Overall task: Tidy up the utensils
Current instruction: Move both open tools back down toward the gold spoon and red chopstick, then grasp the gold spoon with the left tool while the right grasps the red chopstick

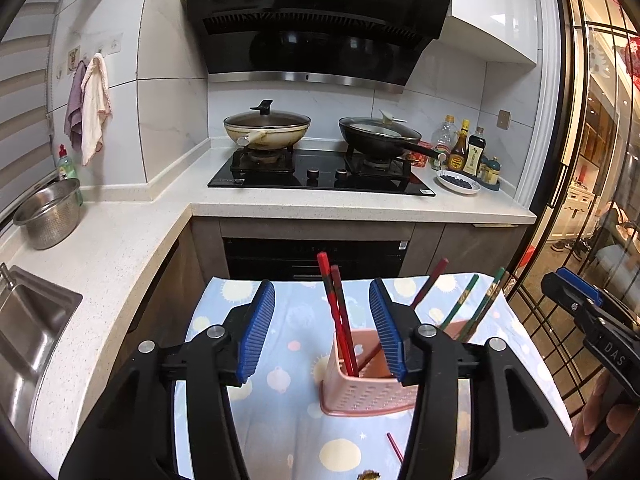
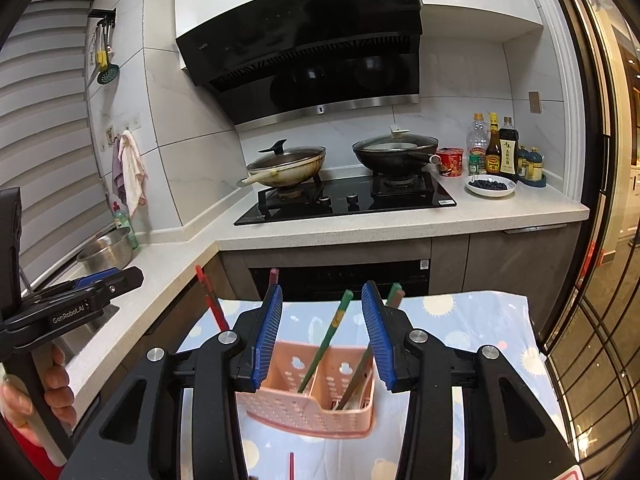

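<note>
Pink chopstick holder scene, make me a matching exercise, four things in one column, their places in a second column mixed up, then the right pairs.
Things:
1. green chopsticks
2. loose red chopstick
3. blueberry plate
4. metal colander

Places:
A. counter right of the stove
B. standing in the pink holder
C. counter near the sink
D. flat on the patterned cloth, in front of the holder

Pairs: 1-B, 2-D, 3-A, 4-C

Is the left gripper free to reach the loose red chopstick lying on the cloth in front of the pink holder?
Probably yes. The left gripper is open and empty, and the loose red chopstick lies exposed on the patterned cloth before the pink perforated holder.
</note>
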Available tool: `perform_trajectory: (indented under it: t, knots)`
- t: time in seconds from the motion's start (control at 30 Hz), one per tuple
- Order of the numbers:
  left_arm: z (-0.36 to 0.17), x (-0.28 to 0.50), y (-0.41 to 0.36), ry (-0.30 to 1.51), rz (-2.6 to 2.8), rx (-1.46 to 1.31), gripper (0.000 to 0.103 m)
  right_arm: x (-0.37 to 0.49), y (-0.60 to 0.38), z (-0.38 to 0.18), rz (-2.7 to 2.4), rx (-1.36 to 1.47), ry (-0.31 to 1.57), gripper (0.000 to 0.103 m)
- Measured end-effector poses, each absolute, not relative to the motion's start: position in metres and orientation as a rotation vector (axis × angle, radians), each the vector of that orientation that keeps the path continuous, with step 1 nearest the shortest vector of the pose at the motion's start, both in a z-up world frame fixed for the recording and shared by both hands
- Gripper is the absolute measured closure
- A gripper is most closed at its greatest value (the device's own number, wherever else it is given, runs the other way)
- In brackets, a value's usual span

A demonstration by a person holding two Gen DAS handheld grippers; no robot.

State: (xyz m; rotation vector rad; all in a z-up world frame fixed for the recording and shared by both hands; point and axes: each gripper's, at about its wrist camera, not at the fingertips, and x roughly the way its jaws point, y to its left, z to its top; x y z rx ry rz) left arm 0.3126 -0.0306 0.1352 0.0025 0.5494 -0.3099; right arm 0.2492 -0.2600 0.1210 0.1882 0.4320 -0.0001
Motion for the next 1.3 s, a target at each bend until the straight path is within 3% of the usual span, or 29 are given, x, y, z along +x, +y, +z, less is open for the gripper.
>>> perform_trajectory:
  t: [0.1,0.83,1.3]
  knots:
    - [0.128,0.298,-0.025,0.557,-0.302,0.009,0.048,0.231,-0.259,0.112,-0.001,0.189,0.45,0.062]
    - [0.026,0.179,0.015,0.725,-0.245,0.037,0.045,0.086,-0.211,-0.01,0.012,0.154,0.701,0.062]
    - [-0.042,0.139,0.014,0.866,-0.234,0.061,0.044,0.057,-0.177,-0.087,0.035,0.136,0.851,0.062]
